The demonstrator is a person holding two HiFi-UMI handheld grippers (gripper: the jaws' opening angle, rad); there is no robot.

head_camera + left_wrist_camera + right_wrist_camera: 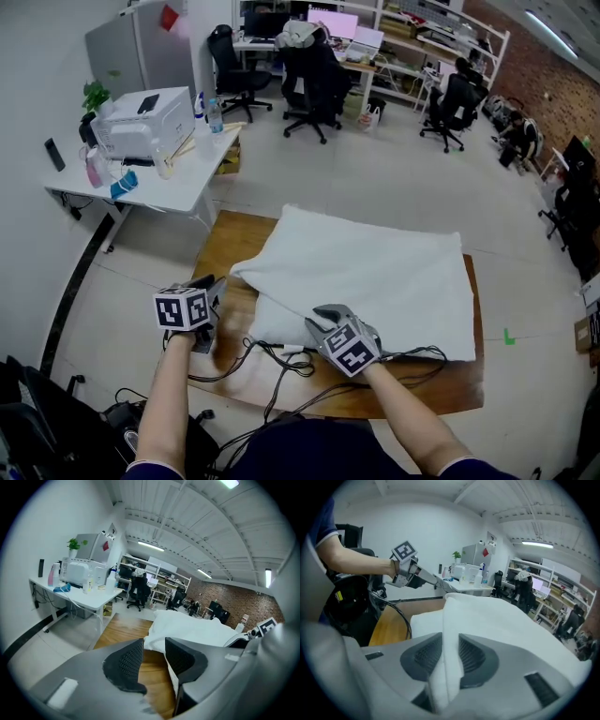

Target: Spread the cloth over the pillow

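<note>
Here we are at the wooden worktop (234, 246), and the white cloth (384, 272) is already lying across most of the pillow (270, 323), whose soft bulk shows at the near left edge where the cloth corner is turned back. The right claw (450, 651) has a fold of the cloth's near edge pinched between its pads, and you can see the fabric bunching up through the gap, so that's a real grip. The left claw (153, 652) stands wide with nothing in it, only bare wood and the cloth's left corner just ahead of it. This cloth looks light and limp, the sort that drapes and creases wherever it's let go, so it wants holding by a hem or a corner, not the middle. I'd say two grips well apart along the near edge would let it be pulled flat. The pillow underneath looks squashy, so it should give rather than resist, and it may shift if the cloth drags. That turned-back left corner looks like the natural place for the empty claw to bite. Watch the black cables (272, 361) trailing across the near side of the worktop, as they could snag a hem. As for containers, there are none on the worktop itself. A bottle (215, 114) stands beside the printer (150, 120) off to the left, its contents too small to tell.
</note>
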